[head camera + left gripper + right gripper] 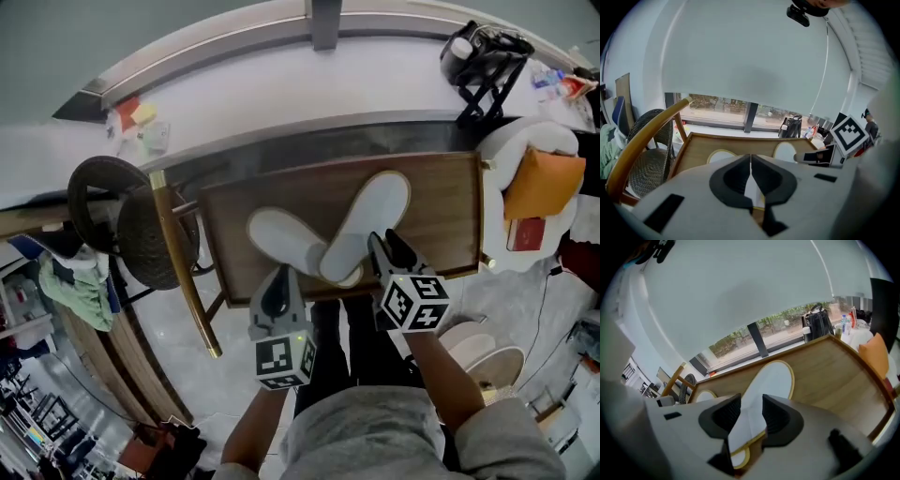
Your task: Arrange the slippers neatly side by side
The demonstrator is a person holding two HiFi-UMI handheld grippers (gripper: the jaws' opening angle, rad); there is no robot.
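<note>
Two white slippers with yellow edging lie crossed on the wooden table [441, 206]. The left slipper [281, 239] points to the far left. The right slipper [370, 220] points to the far right, with its heel lying over the other one's heel. My right gripper [389, 253] is open at the table's front edge, and the right slipper's heel [771, 380] shows between its spread jaws [751, 411] with the pads clear of it. My left gripper [279, 295] hovers at the front edge, and its jaws [750, 164] are shut with nothing seen held. Both toes [721, 156] [784, 151] show beyond it.
A wicker chair [131, 225] with a wooden frame [183, 272] stands close to the table's left end. A white armchair with an orange cushion [544, 183] is at the right end. A black bag [483, 61] sits on the window ledge behind. The person's legs are below the front edge.
</note>
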